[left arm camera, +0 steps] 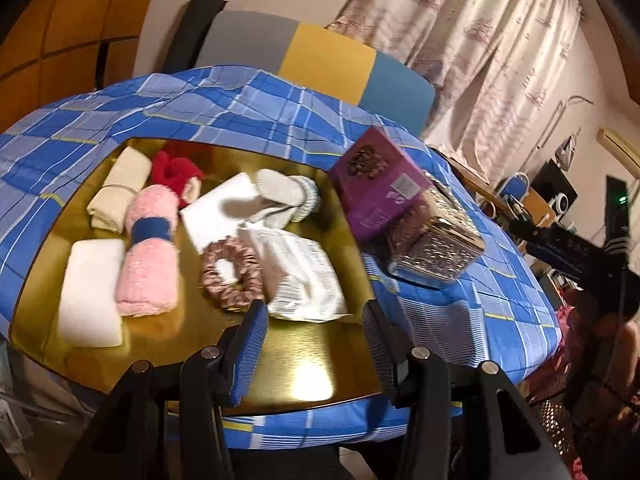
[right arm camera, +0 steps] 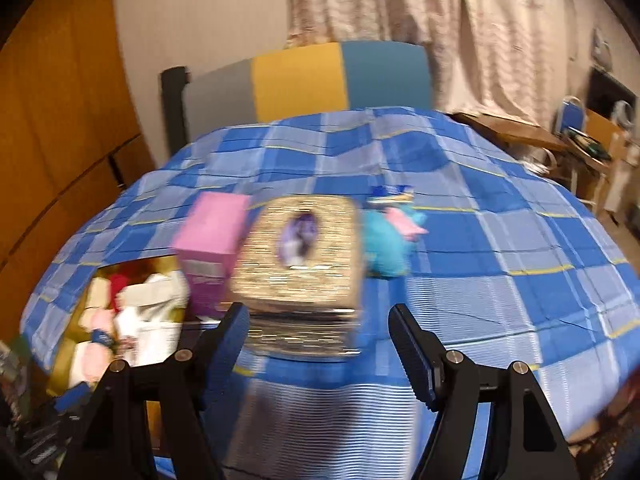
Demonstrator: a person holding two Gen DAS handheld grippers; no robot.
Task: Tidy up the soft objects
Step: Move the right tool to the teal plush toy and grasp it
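On the tray [left arm camera: 304,376] in front of you, the foam block [left arm camera: 91,292] lies nearest at the left, with the rolled towel [left arm camera: 148,252] just right of it. Behind them sit a folded cloth [left arm camera: 116,188] and a fuzzy item [left arm camera: 176,172]. The scrunchie [left arm camera: 232,274] lies mid-tray, touching a packet [left arm camera: 300,272] on its right. Right of the tray, on the bedspread [left arm camera: 480,292], two boxes [left arm camera: 404,208] rest together. Beyond them, farther right, lies a plush toy [right arm camera: 386,240].

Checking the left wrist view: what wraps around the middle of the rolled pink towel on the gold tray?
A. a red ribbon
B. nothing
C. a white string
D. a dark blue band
D: the pink towel lying on the gold tray has a dark blue band wrapped round its middle.
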